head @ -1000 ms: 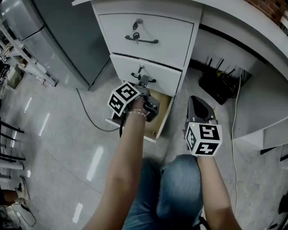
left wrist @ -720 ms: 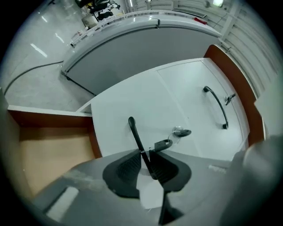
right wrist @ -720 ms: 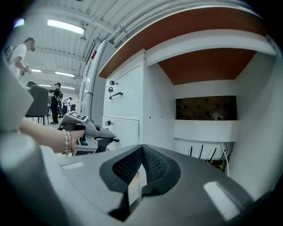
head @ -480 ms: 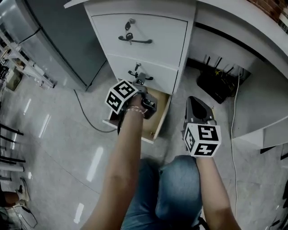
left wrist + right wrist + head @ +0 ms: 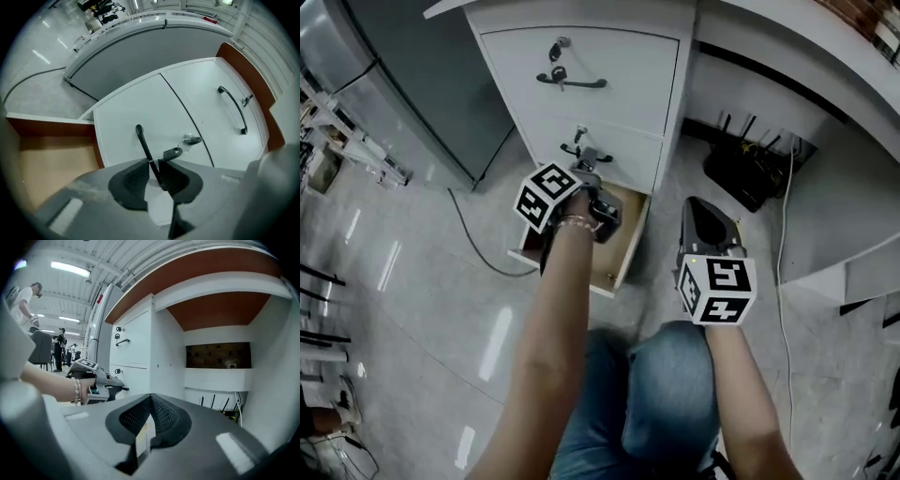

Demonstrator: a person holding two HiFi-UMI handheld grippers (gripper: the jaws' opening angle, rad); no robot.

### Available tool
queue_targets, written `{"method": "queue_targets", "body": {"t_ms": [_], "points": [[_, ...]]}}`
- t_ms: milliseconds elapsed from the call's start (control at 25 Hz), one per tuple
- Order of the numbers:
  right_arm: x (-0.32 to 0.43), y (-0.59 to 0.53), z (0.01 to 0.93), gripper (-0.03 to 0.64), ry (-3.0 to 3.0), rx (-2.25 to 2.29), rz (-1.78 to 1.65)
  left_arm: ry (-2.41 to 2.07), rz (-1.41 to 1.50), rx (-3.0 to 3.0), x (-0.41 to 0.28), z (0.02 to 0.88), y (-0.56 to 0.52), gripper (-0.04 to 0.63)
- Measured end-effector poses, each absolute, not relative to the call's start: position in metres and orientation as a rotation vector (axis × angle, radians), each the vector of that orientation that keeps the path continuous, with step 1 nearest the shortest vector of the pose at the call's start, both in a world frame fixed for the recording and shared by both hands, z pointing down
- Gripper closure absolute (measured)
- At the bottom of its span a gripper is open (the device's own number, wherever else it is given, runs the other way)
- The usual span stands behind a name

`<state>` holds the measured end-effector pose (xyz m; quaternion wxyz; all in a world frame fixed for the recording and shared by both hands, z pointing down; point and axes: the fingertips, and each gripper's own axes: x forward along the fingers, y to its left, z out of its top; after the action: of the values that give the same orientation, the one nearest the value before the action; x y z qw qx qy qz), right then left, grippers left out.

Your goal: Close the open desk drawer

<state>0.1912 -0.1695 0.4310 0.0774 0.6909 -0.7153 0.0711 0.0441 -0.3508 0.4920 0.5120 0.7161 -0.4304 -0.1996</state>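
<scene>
A white cabinet has three drawers. My left gripper (image 5: 585,171) (image 5: 154,168) is shut on the black handle (image 5: 142,139) of the middle drawer (image 5: 623,155), whose front sits flush under the top drawer (image 5: 609,56). Keys (image 5: 187,140) hang from the lock beside the handle. Below my left hand, the bottom drawer (image 5: 630,246) stands pulled out and shows its wooden inside (image 5: 51,173). My right gripper (image 5: 700,214) (image 5: 150,401) hangs to the right of the cabinet. It is shut on nothing and touches nothing.
A black router (image 5: 745,173) with antennas sits on the floor under the desk, with a white cable (image 5: 783,244) beside it. A grey cabinet (image 5: 422,75) stands to the left, and a dark cable (image 5: 478,234) lies on the floor. The person's knees (image 5: 666,394) are below. People (image 5: 58,350) stand far off.
The dark gap above the middle drawer has closed as my left gripper went in toward the cabinet with the handle. The right gripper has stayed put.
</scene>
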Motion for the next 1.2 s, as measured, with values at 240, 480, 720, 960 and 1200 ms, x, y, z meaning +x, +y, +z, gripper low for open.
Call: {"method": "queue_targets", "body": {"t_ms": [240, 480, 720, 960, 1200], "points": [[0.195, -0.165, 0.429, 0.618, -2.13, 2.083, 0.218, -1.051, -0.426, 1.729, 0.044, 0.492, -0.351, 0.526], [0.193, -0.158, 0.425, 0.618, -2.147, 2.089, 0.222, -1.05, -0.387, 1.77, 0.044, 0.488, -0.342, 0.511], [0.183, -0.151, 0.42, 0.618, -2.178, 2.095, 0.241, -1.017, -0.437, 1.792, 0.034, 0.476, -0.328, 0.512], [0.158, -0.135, 0.409, 0.618, -2.263, 2.048, 0.214, -0.964, -0.471, 1.843, 0.02, 0.46, -0.307, 0.522], [0.157, -0.118, 0.402, 0.618, -2.253, 2.082, 0.191, -0.924, -0.482, 1.896, 0.01, 0.449, -0.283, 0.594]]}}
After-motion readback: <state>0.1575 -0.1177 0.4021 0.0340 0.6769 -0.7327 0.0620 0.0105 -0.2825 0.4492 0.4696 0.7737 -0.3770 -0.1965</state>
